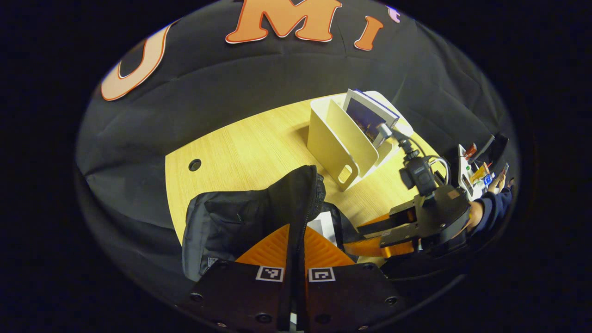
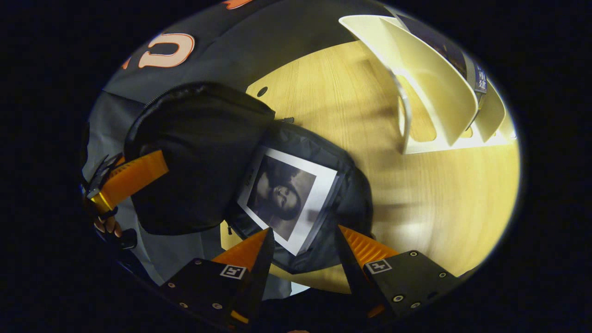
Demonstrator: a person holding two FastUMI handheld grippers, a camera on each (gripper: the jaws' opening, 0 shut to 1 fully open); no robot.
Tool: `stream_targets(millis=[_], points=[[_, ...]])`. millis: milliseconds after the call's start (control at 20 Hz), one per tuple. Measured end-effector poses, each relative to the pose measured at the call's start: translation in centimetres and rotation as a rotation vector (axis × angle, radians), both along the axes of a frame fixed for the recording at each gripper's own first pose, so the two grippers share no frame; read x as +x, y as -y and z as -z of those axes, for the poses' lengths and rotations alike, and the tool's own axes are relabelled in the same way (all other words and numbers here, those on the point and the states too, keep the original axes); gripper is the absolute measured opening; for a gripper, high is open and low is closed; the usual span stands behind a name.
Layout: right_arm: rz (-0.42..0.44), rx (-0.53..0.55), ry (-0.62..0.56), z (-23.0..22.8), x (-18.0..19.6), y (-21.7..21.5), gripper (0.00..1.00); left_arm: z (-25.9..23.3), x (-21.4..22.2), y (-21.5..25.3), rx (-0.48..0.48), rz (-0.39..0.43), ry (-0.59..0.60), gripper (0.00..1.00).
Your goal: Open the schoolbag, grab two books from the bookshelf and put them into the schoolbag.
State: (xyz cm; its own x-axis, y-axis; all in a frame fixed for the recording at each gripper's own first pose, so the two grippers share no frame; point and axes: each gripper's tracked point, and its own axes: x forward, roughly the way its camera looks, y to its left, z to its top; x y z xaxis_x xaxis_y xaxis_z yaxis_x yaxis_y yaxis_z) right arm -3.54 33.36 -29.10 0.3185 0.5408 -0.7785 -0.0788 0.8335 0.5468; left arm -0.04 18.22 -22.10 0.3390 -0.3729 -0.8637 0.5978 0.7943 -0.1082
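L gripper [image 1: 296, 259] clamped on black fabric schoolbag flap [image 1: 296, 194], keep it lifted. R gripper [image 2: 303, 249] open, empty over white-bordered photo-cover book [image 2: 286, 196] in bag; go fetch 2nd.

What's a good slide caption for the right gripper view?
Open right gripper over a book lying in the opened schoolbag.

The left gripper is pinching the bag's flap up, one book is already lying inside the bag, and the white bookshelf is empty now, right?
Not quite: the bookshelf isn't empty. The left gripper view shows a book still standing in it. The rest holds: the left gripper pinches the bag flap, and one book lies inside the schoolbag.
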Motion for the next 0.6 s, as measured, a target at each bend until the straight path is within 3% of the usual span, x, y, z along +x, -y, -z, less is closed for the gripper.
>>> stream_targets(millis=[200, 400, 600], points=[[-0.005, -0.051, 0.012, -1.7, -0.4, 3.6, 0.81, 0.1, -0.1, 0.0, 0.005, -0.004, 0.000, 0.06], [-0.013, -0.125, 0.037, -3.7, -0.1, 7.6, 0.98, 0.3, -0.2, 0.1, 0.010, -0.010, -0.002, 0.06], [-0.018, -0.220, 0.060, -5.7, 0.8, 12.2, 0.98, 0.7, -0.4, 0.2, 0.011, -0.020, -0.007, 0.06]])
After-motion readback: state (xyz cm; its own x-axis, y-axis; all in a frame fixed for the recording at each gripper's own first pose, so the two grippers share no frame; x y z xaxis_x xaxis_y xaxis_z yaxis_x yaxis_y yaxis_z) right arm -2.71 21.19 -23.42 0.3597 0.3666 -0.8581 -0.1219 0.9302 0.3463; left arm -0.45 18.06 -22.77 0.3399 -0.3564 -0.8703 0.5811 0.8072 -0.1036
